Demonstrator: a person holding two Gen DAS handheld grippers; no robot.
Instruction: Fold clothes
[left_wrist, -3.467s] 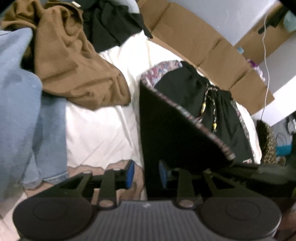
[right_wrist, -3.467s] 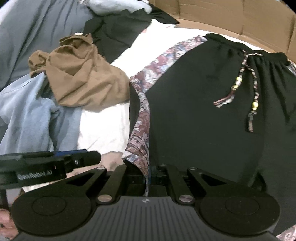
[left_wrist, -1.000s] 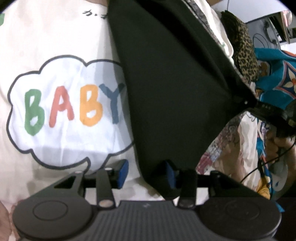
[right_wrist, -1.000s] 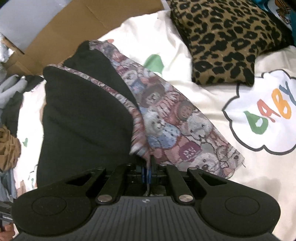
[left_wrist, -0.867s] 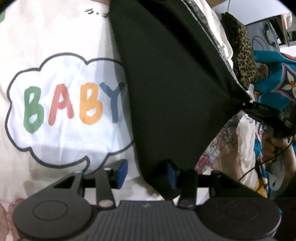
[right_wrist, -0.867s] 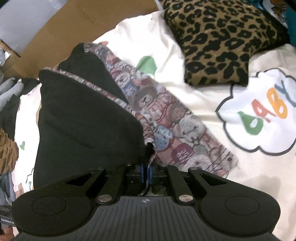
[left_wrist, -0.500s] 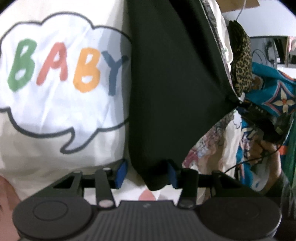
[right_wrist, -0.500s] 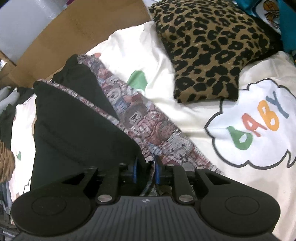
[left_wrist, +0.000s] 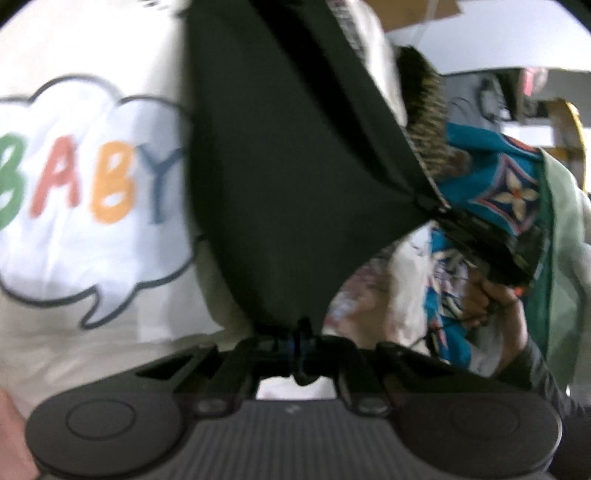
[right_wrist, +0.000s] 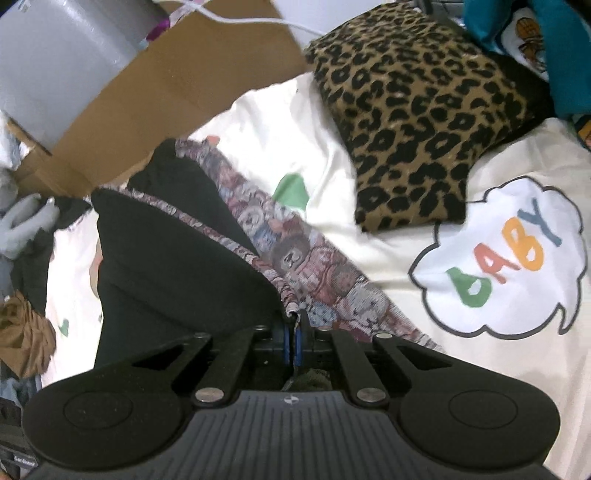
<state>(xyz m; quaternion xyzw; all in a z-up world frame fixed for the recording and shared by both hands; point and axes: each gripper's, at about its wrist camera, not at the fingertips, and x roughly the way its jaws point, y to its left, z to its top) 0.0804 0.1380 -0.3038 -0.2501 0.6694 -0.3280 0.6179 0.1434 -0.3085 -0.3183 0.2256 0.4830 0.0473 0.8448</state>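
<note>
A black garment with patterned trim (left_wrist: 295, 158) hangs stretched between both tools above a cream bedsheet (left_wrist: 92, 66). My left gripper (left_wrist: 301, 341) is shut on its lower corner. In the left wrist view the right gripper (left_wrist: 436, 208) pinches the other corner, held by a hand (left_wrist: 498, 306). In the right wrist view the black garment (right_wrist: 173, 266) lies folded back over its bear-print side (right_wrist: 317, 273), and my right gripper (right_wrist: 293, 341) is shut on the trimmed edge.
A leopard-print folded piece (right_wrist: 417, 107) lies at the far right of the bed. A "BABY" speech bubble (right_wrist: 506, 258) is printed on the sheet. Cardboard (right_wrist: 177, 85) lines the far side. Brown (right_wrist: 22, 328) and grey clothes (right_wrist: 22, 221) are heaped at the left. Teal fabric (left_wrist: 491, 184) sits behind the right tool.
My left gripper has gone from open around the black corner to shut on it. The right gripper, slightly parted half a second ago, has pressed shut on the trimmed edge again.
</note>
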